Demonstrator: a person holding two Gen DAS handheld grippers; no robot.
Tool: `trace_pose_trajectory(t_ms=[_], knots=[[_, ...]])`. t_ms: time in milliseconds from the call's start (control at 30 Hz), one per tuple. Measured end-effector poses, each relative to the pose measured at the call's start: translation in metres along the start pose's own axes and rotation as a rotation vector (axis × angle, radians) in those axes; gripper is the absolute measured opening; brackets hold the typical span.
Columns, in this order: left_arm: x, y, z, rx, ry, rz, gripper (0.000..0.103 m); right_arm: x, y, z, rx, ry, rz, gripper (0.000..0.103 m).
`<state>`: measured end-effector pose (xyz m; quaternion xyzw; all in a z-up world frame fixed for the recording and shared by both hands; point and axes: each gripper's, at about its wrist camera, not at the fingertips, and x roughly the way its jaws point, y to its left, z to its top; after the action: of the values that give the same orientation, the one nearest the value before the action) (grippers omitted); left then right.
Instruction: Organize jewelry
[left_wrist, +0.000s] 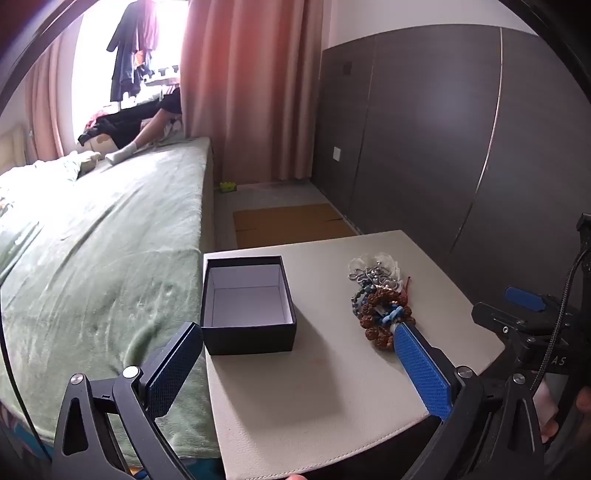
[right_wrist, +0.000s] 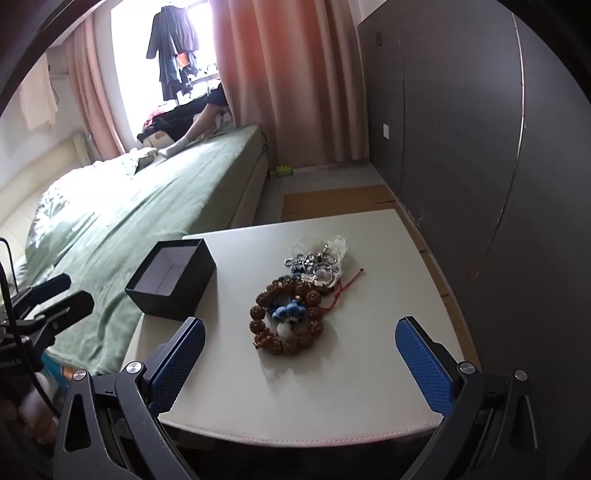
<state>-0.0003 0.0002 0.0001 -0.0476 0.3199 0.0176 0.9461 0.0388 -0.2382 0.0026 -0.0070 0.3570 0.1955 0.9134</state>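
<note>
Right gripper: jaws spread wide, nothing between them, held above the near edge of the white stool top.
Left gripper: likewise wide open and empty, standing at the bed side of the stool.

Risks, as judged: the pieces lie tangled, so lifting the brown bead bracelet may drag the silver chain or the red cord along and spill them off the stool. The light black box, overhanging the bed-side edge, could tip if nudged.

Position: bracelet at 12 o'clock of the right gripper, near, centred between its fingers; chain beyond it; box at 10 o'clock.
</note>
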Motion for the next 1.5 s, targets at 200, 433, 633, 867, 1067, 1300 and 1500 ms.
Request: trace_pose_trajectory(t_ms=[200,433,633,867,1067,1300,1500], knots=[[-0.004,-0.001,0.0,-0.012,-0.004,0.0,0.103,0.005,0.005,0.006,-0.025,0.006,-0.014,0.103],[-0.001,0.002,0.003,-0.015,0.002,-0.015,0.103,-0.004,0.008,-0.001,-0.028,-0.013,-0.012,0.103],[0.001,0.003,0.003,-0.015,0.0,-0.017,0.103,-0.003,0.001,-0.001,-0.015,-0.015,-0.016,0.103],[0.001,0.004,0.002,-0.014,-0.003,-0.018,0.103,-0.002,0.003,-0.001,-0.027,-0.014,-0.036,0.103],[0.0,0.003,0.001,-0.027,-0.007,-0.027,0.103,-0.003,0.004,-0.001,-0.032,-0.016,-0.039,0.103],[0.0,0.004,0.0,-0.027,-0.007,-0.018,0.103,-0.004,0.005,-0.001,-0.033,-0.016,-0.041,0.103],[0.0,0.004,0.0,-0.029,-0.006,-0.019,0.103,-0.004,0.005,-0.001,-0.036,-0.017,-0.041,0.103]])
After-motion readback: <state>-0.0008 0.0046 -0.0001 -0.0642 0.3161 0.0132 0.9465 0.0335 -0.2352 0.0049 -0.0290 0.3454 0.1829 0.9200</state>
